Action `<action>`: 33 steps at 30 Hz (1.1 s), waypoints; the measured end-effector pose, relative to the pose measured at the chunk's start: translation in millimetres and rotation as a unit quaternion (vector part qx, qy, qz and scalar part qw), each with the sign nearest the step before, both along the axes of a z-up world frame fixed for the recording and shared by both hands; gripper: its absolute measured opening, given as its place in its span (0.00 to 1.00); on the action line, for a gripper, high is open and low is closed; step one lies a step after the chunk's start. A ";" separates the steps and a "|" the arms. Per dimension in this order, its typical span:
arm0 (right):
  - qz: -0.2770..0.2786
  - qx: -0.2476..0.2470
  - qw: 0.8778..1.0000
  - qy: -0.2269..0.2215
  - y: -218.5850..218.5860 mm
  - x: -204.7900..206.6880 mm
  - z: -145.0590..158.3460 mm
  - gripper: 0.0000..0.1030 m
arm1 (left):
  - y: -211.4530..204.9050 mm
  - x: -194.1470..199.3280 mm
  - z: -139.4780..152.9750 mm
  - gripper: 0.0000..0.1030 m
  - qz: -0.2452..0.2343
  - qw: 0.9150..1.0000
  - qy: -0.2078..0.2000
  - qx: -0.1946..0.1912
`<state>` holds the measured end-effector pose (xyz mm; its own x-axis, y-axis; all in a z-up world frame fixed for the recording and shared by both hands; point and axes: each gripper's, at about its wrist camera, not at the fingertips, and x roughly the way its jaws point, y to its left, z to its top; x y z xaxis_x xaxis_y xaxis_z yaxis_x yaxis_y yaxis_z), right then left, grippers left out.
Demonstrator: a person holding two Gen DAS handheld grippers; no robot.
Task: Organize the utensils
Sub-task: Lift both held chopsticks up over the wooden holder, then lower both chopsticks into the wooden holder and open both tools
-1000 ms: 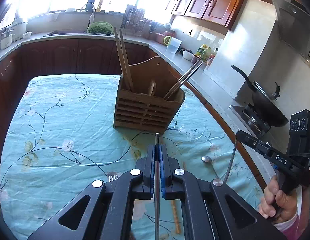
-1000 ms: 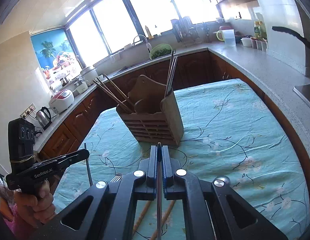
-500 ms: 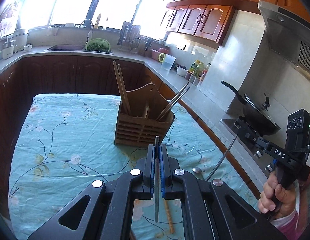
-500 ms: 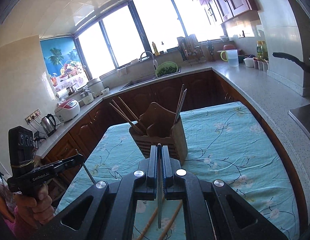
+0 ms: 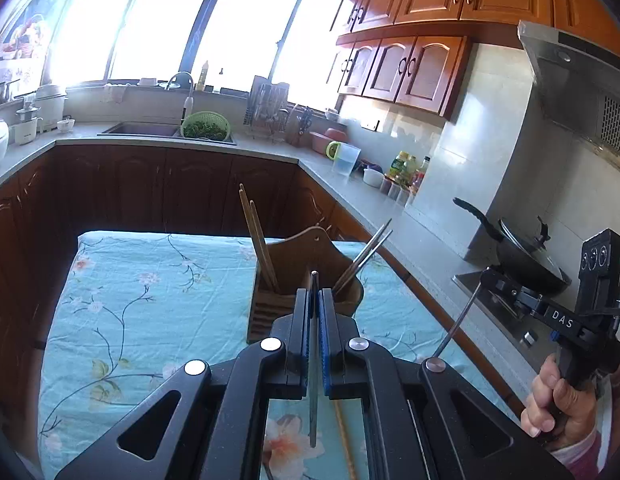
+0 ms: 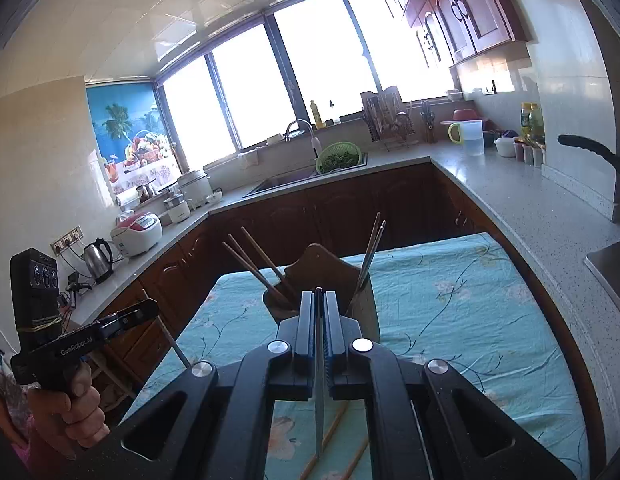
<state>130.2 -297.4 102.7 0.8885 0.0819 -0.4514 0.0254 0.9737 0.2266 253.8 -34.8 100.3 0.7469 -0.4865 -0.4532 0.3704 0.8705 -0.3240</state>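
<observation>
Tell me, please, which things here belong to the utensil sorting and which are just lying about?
In the job: wooden holder, wooden chopsticks and metal chopsticks in it, the metal utensils clamped in the left gripper and right gripper.

Lying about: wok, green colander, kettle, rice cooker.

My own fingers hid the lower front of the wooden holder; the ends of both clamped metal handles lay unseen, and the loose chopsticks ran off the bottom edge
</observation>
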 end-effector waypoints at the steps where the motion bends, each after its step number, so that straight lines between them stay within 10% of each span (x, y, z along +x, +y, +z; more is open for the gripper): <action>1: -0.002 0.000 1.000 -0.005 -1.0 3.5 3.2 0.04 | 1.1 3.0 2.4 0.02 0.003 1.000 -0.004 -0.005; 16: -0.048 -0.016 0.993 -0.104 -10.4 72.1 57.9 0.04 | -17.6 70.2 36.1 0.03 0.069 0.993 -0.092 -0.028; 33: -0.082 0.004 0.995 -0.053 -28.7 117.0 -34.8 0.04 | -73.0 123.5 -91.9 0.03 0.091 0.994 -0.063 -0.012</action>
<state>247.1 -326.1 68.0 0.9330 -0.0652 -0.3540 0.1599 0.9562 0.2452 377.3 -107.8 8.4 0.8733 -0.3483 -0.3406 0.2469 0.9192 -0.3068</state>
